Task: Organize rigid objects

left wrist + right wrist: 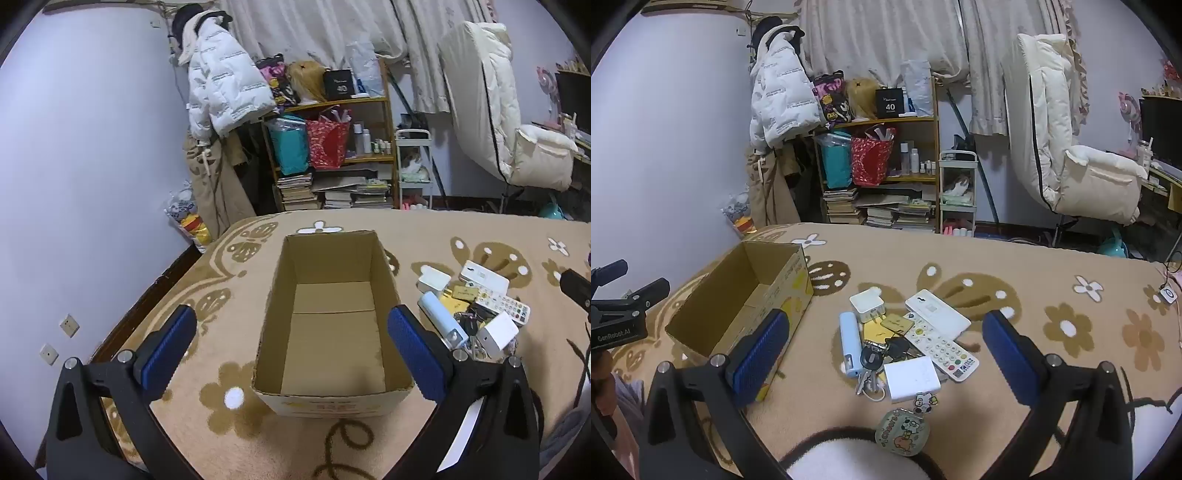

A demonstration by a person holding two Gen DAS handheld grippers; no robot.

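Cardboard box (332, 332), open-topped, empty, brown

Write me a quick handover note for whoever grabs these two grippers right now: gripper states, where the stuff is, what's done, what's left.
Left gripper: open, empty, hovering over the cardboard box.
Right gripper: open, empty, above the pile.
Box holds nothing yet.
On the blanket to the right of the box: remote, blue cylinder, keys, white adapter, white charger, white case, cartoon keychain.
Done: nothing. Left: move everything into the box.
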